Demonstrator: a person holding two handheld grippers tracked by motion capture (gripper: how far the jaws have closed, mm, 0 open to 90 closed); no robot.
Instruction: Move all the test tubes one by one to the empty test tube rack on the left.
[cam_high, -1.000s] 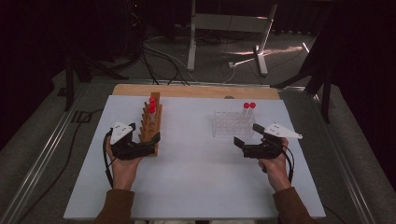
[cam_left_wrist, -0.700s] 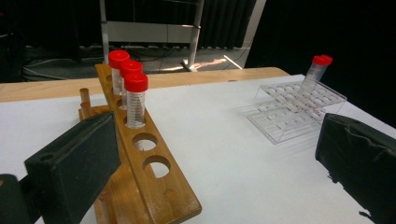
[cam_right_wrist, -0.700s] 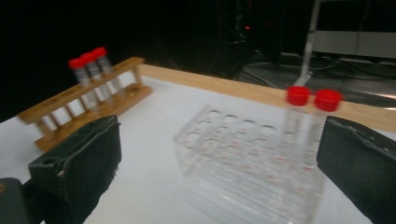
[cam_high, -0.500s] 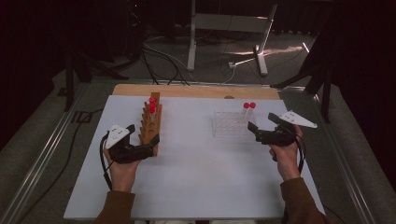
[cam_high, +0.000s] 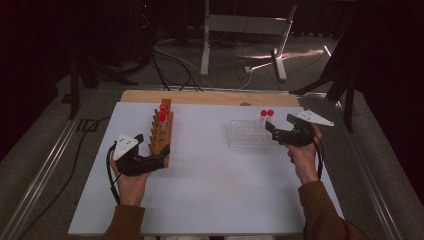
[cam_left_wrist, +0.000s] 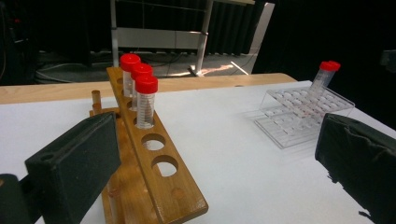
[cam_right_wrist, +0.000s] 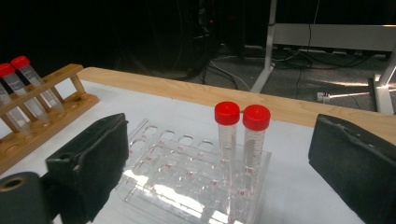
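Two red-capped tubes (cam_right_wrist: 243, 135) stand upright side by side in the far corner row of the clear plastic rack (cam_right_wrist: 177, 172), which sits on the white table (cam_high: 215, 185) toward the right side. The right gripper (cam_high: 274, 134) is just beside this rack and aims at the two tubes; its jaws stand wide apart, have just been closing a little, and nothing is between them. On the left side, three more red-capped tubes (cam_left_wrist: 140, 91) stand in the far holes of the wooden rack (cam_left_wrist: 154, 182), and the near holes are free. The left gripper (cam_high: 162, 152) rests at the near end of this wooden rack with the jaws wide open around its end, holding nothing. It seems the tubes go from one rack to the other, and I judge the work is about halfway: two tubes are in the clear rack, three are in the wooden one, and no tube is gripped yet.
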